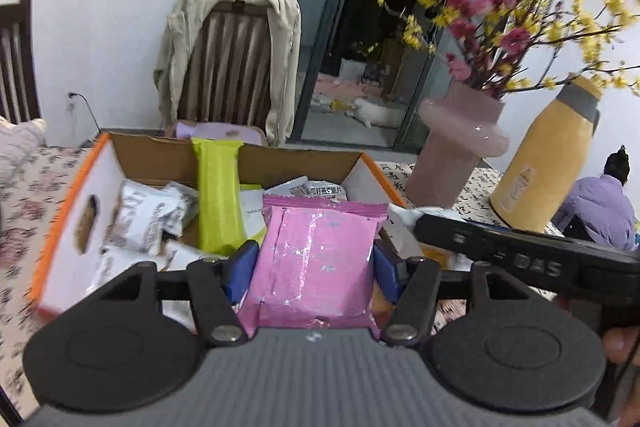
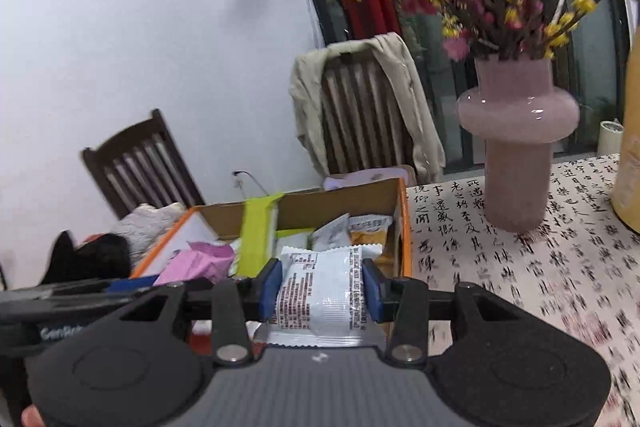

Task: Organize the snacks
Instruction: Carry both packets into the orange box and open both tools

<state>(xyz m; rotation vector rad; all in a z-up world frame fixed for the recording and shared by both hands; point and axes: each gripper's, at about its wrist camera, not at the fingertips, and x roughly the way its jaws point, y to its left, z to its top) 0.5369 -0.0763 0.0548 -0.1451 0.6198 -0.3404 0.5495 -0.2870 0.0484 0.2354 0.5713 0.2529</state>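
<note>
Left tongs (image 1: 316, 263) are clamped on a pink packet (image 1: 316, 259), right tongs (image 2: 320, 291) on a white packet (image 2: 320, 291), both just short of the cardboard box (image 1: 76, 203); I'd clear the rim first; drop them flat beside the green bar (image 1: 220, 195).

R gripper (image 2: 320, 291) clamped on white snack pkt (image 2: 320, 301), cardboard box (image 2: 405, 227) just beyond, pink vase (image 2: 516, 163) far right.

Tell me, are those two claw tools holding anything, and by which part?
Left gripper clamps a flat pink foil packet by its side edges; right gripper clamps a white printed packet likewise.
</note>
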